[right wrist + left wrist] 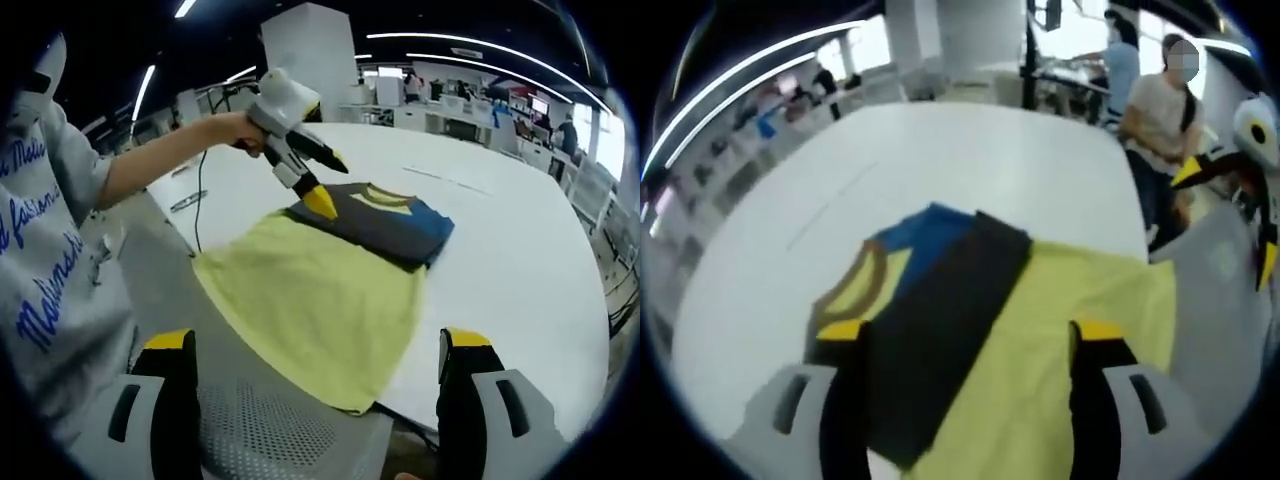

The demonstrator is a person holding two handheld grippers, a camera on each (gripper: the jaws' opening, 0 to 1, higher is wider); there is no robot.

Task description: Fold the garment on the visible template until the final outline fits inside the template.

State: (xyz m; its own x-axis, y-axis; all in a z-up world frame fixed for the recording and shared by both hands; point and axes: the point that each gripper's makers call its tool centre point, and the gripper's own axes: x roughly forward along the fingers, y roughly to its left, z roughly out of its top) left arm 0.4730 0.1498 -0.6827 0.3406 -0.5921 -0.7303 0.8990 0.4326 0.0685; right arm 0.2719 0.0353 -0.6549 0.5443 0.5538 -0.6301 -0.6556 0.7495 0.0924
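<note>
Shirt (330, 290) lies flat on table (510, 250). Left gripper (318, 196) nearly closed over its dark fold; right gripper (315, 370) wide, short of hem.

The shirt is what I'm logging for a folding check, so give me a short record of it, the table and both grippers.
shirt: yellow, dark panel folded across its collar end, hem hanging over table edge
table: white
left gripper: open, yellow tips at the dark panel
right gripper: open, over the hem, holding nothing
</note>
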